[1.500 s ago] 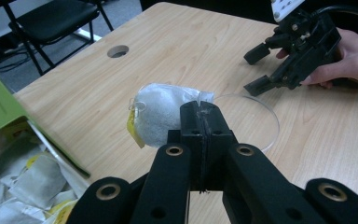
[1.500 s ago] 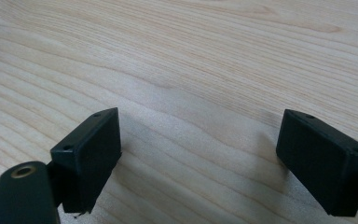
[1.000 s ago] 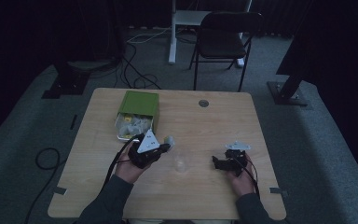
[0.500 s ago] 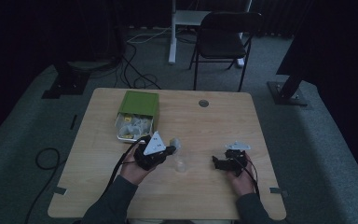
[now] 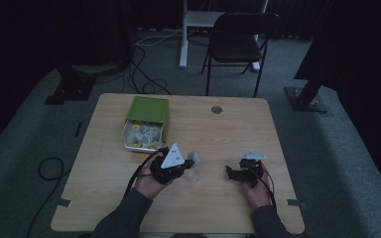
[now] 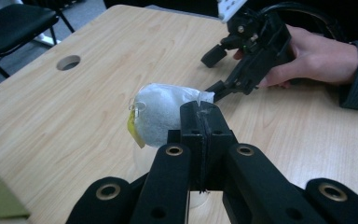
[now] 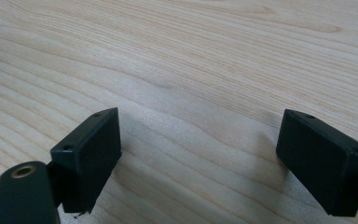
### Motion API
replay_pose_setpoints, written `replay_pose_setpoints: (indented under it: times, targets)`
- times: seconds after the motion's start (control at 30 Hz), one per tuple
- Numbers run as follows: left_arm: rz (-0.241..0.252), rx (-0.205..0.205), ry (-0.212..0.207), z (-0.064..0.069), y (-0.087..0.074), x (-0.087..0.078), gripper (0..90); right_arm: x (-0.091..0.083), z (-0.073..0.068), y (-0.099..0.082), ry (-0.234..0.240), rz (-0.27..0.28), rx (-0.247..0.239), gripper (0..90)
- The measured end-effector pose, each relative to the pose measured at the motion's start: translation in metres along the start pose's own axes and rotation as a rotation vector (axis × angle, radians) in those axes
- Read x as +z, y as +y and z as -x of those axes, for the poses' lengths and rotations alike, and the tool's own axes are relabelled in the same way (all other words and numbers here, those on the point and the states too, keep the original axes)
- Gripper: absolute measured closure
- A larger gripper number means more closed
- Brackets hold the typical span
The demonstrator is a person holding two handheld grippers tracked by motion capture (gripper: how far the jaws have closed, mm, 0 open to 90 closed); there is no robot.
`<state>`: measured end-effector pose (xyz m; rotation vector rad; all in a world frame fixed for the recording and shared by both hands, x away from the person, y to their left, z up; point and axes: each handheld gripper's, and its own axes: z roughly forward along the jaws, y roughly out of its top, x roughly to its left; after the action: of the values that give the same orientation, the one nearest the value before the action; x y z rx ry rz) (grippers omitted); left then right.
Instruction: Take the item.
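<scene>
My left gripper (image 6: 200, 109) is shut on the corner of a white tea bag (image 6: 161, 116) with a yellow tag. In the high view this gripper (image 5: 184, 161) holds the tea bag (image 5: 193, 157) just above a small clear cup (image 5: 192, 175) near the table's middle. My right gripper (image 7: 198, 158) stands open low over bare wood with nothing between its jaws. In the high view the right gripper (image 5: 229, 172) is to the right of the cup, and in the left gripper view the right gripper (image 6: 216, 72) points toward the bag.
An open green box (image 5: 149, 110) with several sachets (image 5: 141, 136) stands at the table's back left. A cable hole (image 5: 217, 109) is near the far edge. A black chair (image 5: 238, 47) stands beyond the table. Cables trail from both grippers toward the person.
My left gripper has carried the tea bag to the right, away from the green box and over the clear cup. The right gripper has kept still.
</scene>
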<state>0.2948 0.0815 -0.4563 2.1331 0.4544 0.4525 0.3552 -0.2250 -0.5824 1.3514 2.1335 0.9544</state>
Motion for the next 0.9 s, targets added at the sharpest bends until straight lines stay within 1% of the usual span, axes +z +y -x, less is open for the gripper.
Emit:
replay_pose_setpoints:
  times: [0.1,0.27,0.47,0.5,0.53,0.6,0.7,0.77,0.9]
  targets:
    - [-0.009,0.002,-0.012,0.004,-0.001,0.007,90.0,0.0,0.0,0.0,0.0,0.0,0.0,13.4]
    - [-0.018,0.001,-0.025,0.006,-0.003,0.011,90.0,0.0,0.0,0.0,0.0,0.0,0.0,13.4]
    - [-0.022,-0.01,-0.028,0.005,-0.004,0.011,89.0,0.0,0.0,0.0,0.0,0.0,-0.001,13.4]
    - [-0.017,-0.023,-0.029,0.003,-0.005,0.011,89.0,0.0,0.0,0.0,0.0,0.0,0.0,13.4]
    - [-0.016,-0.03,-0.032,0.002,-0.005,0.011,81.4,0.0,0.0,0.0,0.0,0.0,0.0,13.4]
    - [-0.015,-0.039,-0.027,-0.001,-0.006,0.01,77.4,0.0,0.0,0.0,0.0,0.0,0.0,13.4]
    - [-0.015,-0.045,-0.025,-0.002,-0.007,0.009,75.0,0.0,0.0,0.0,0.0,0.0,0.0,13.4]
    - [-0.022,-0.048,-0.017,-0.004,-0.009,0.008,74.2,0.0,0.0,0.0,0.0,0.0,0.0,13.4]
    - [-0.017,-0.055,-0.006,-0.005,-0.011,0.006,72.4,0.0,0.0,0.0,0.0,0.0,0.0,13.4]
